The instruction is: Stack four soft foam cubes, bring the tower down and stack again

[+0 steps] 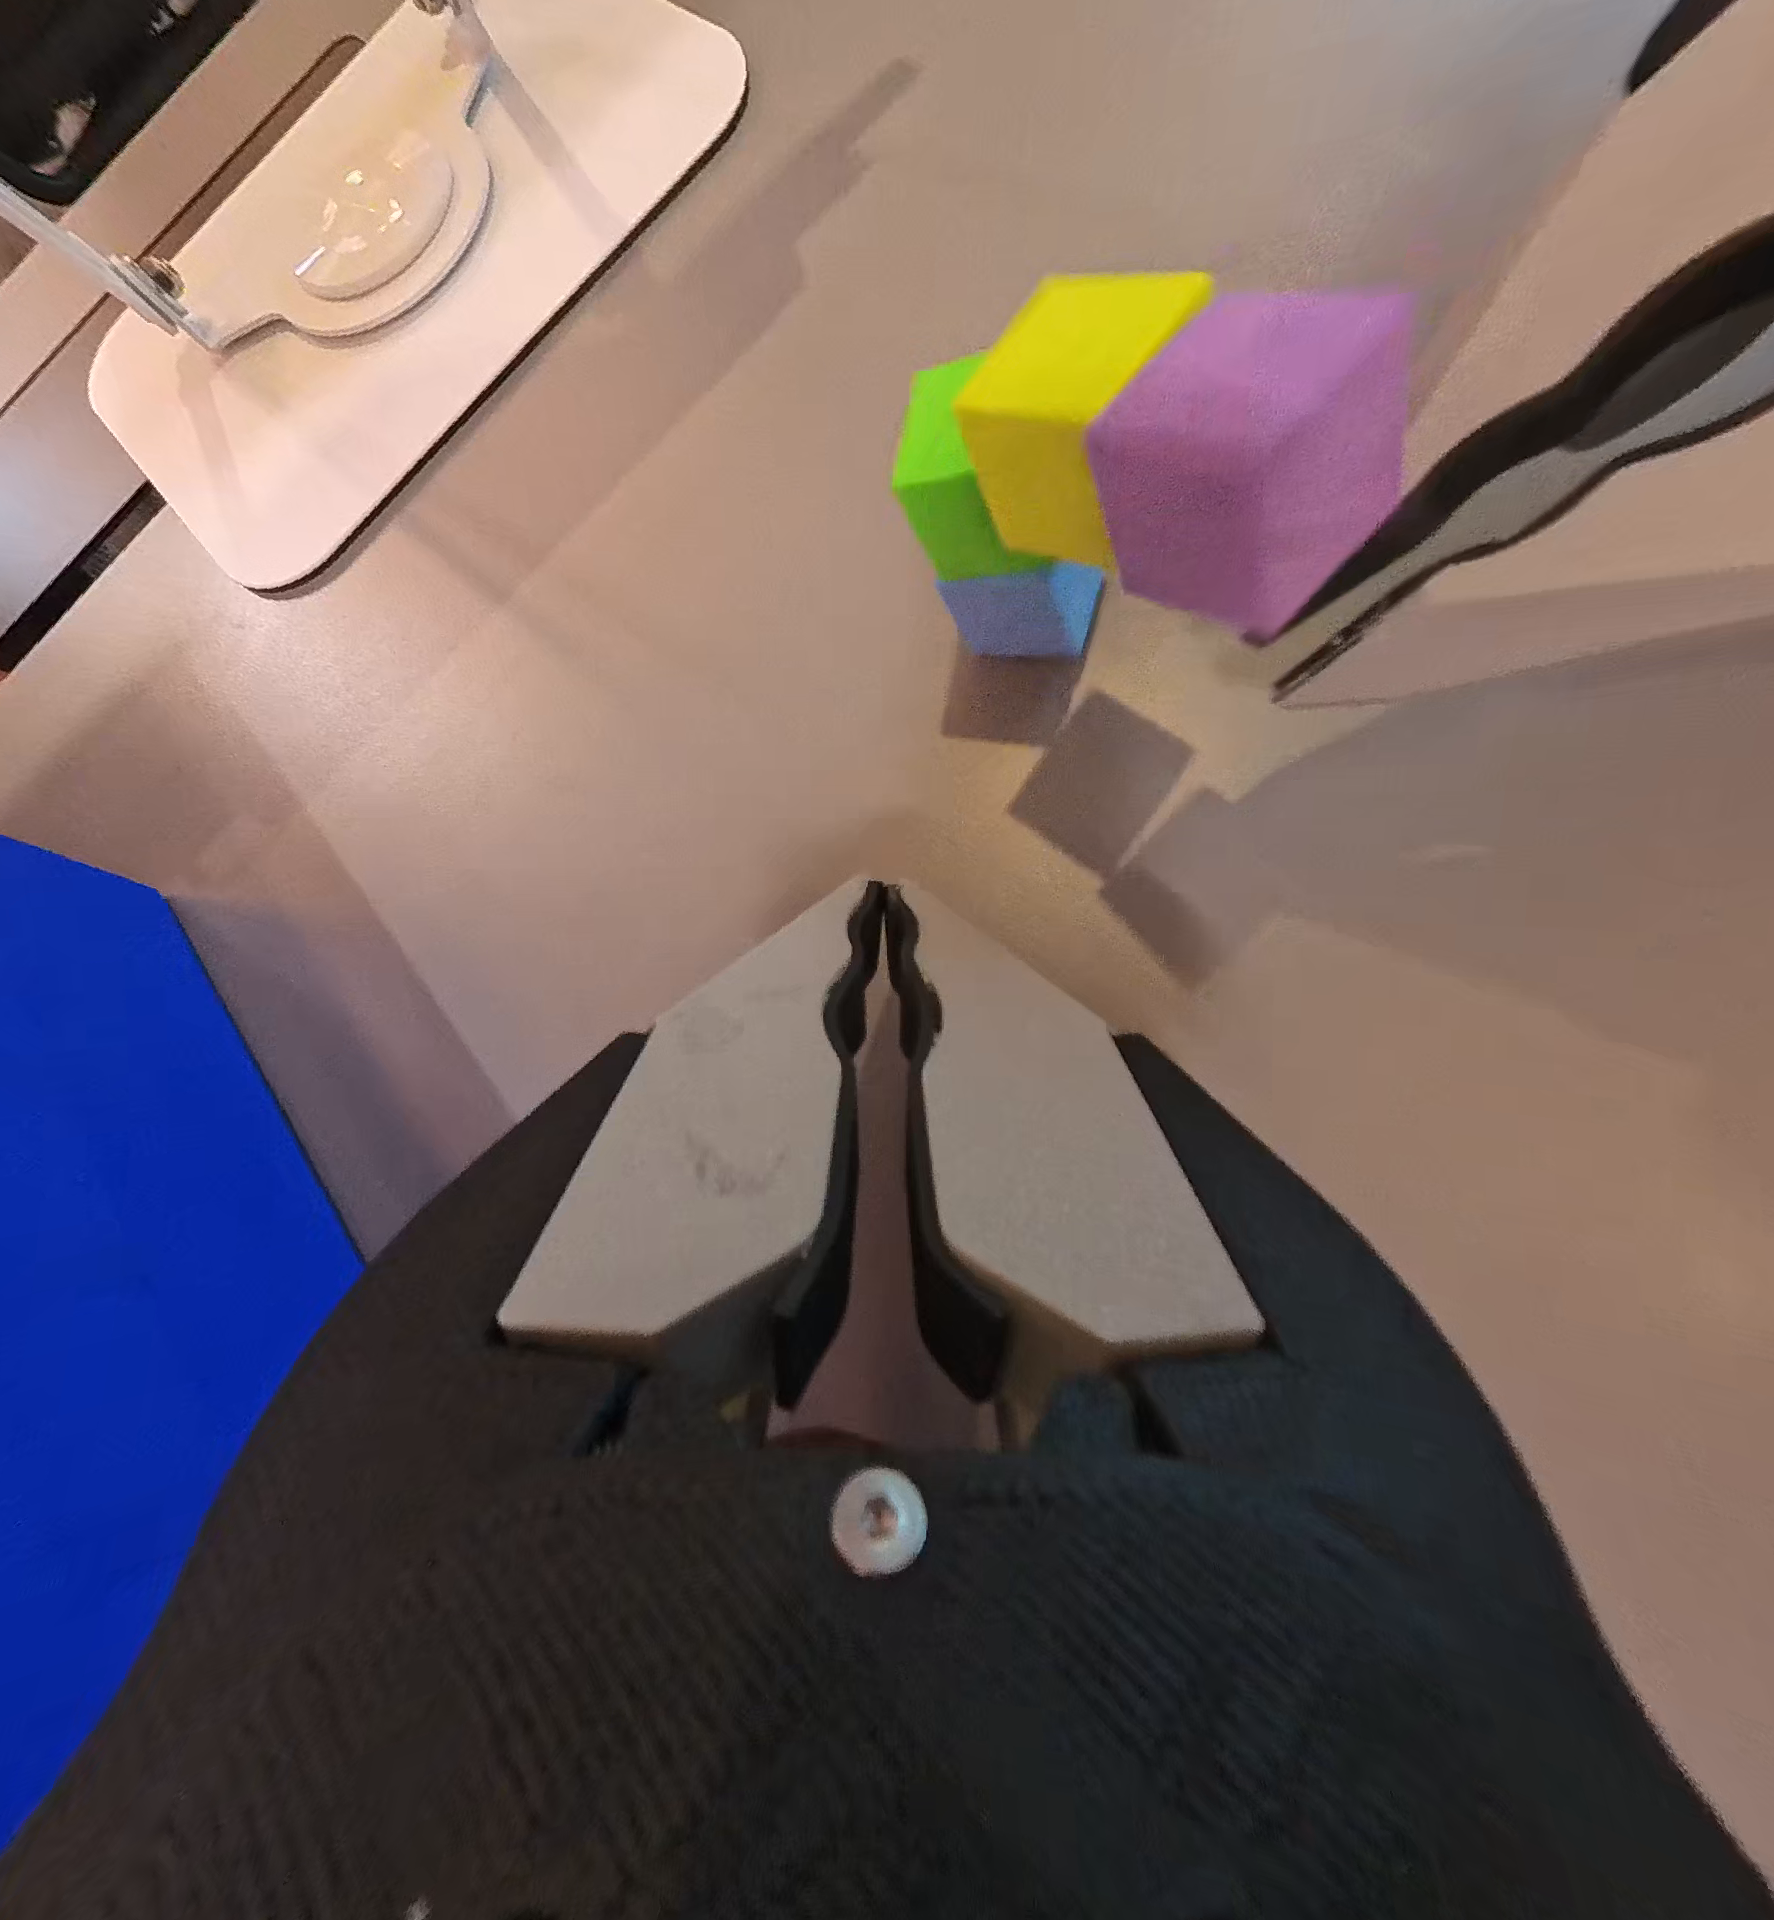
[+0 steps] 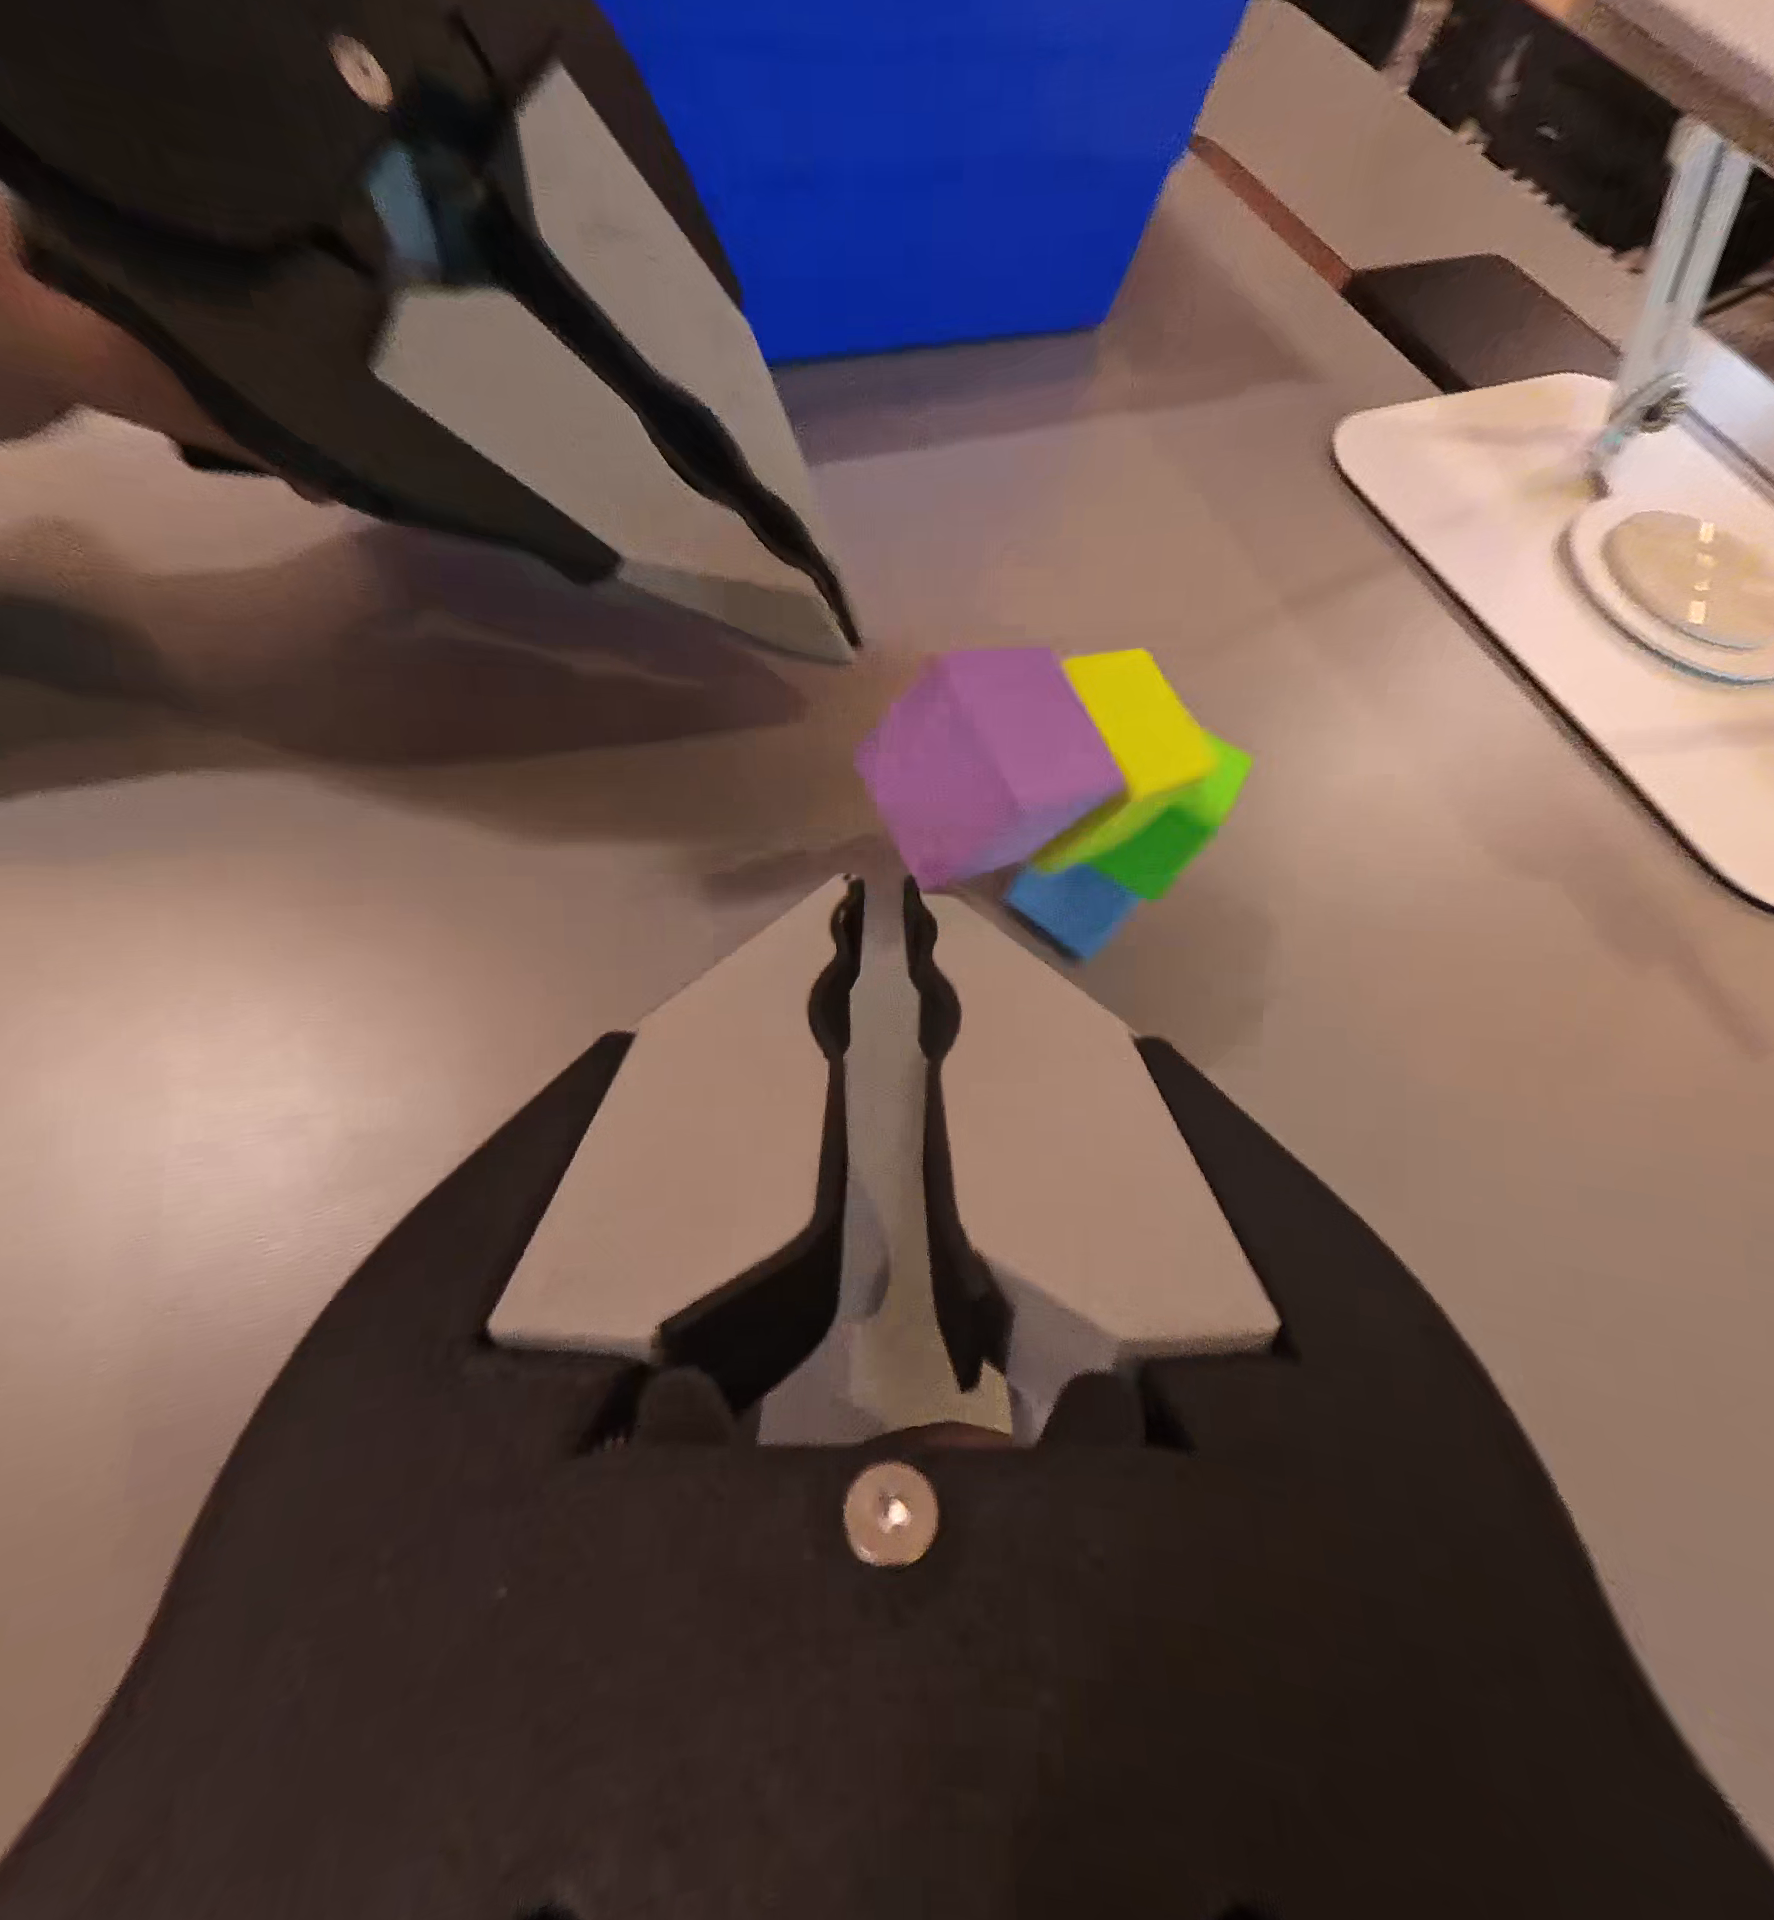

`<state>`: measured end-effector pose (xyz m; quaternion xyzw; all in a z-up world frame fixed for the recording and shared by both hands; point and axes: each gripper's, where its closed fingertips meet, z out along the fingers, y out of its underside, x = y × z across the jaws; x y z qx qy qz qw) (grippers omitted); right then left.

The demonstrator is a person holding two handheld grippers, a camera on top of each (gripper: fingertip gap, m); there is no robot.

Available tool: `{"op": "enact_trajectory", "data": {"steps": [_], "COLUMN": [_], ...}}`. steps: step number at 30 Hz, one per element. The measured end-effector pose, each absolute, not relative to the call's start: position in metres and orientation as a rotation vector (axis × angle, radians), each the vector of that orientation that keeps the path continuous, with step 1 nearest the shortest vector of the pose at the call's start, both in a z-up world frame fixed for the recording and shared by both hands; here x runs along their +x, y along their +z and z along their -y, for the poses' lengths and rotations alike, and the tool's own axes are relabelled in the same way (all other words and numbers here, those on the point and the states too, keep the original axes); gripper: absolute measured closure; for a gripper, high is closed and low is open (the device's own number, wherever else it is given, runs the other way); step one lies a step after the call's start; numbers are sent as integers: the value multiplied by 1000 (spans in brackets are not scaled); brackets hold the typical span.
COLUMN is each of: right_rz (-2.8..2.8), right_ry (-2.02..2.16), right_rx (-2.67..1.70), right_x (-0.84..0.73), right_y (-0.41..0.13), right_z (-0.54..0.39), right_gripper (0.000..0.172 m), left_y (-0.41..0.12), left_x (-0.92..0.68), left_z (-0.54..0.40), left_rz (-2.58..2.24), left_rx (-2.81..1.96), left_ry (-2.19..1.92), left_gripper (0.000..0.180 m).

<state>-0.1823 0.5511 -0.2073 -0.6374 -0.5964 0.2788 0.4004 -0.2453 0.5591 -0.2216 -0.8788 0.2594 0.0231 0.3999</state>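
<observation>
Left gripper [image 1: 881,891] is sitting closed, fingertips pressed together on nothing, hovering over the table [image 1: 550,727] a little short of the cubes. Right gripper [image 2: 878,888] is showing a narrow slit between its fingertips, nothing between them; it is pointing just beside the purple cube's lower corner.

Four foam cubes are forming a leaning, twisted tower on the table. Blue cube [image 2: 1075,906] is sitting at the bottom on the table. Green cube [image 2: 1179,826] is lying on it, offset. Yellow cube [image 2: 1137,722] is lying over the green one, also skewed. Purple cube [image 2: 982,764] is at the top, tilted and overhanging toward the grippers, its edges blurred.

White flat base [image 2: 1548,623] carrying a clear stand is lying well apart from the tower. Blue panel [image 2: 924,177] is standing at the table's far side.
</observation>
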Motion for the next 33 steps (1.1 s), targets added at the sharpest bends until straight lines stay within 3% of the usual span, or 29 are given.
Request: {"op": "enact_trajectory", "data": {"steps": [21,27,33], "right_rz": [1484,1470,1432], "right_ry": [520,583,631], "right_rx": [-1655,-1670,-1682], "right_x": [-151,-152,-150], "right_y": [-222,-220,-214], "right_z": [-578,-575,-578], "right_gripper": [167,166,166], "left_y": [-228,-216,-209], "left_x": [-249,-216,-208], "left_z": [-562,-555,-553], "left_rz": [-618,-524,-524], "left_rx": [-2239,-2205,-2175], "left_ry": [59,-398,-458], "left_gripper": [180,156,154]}}
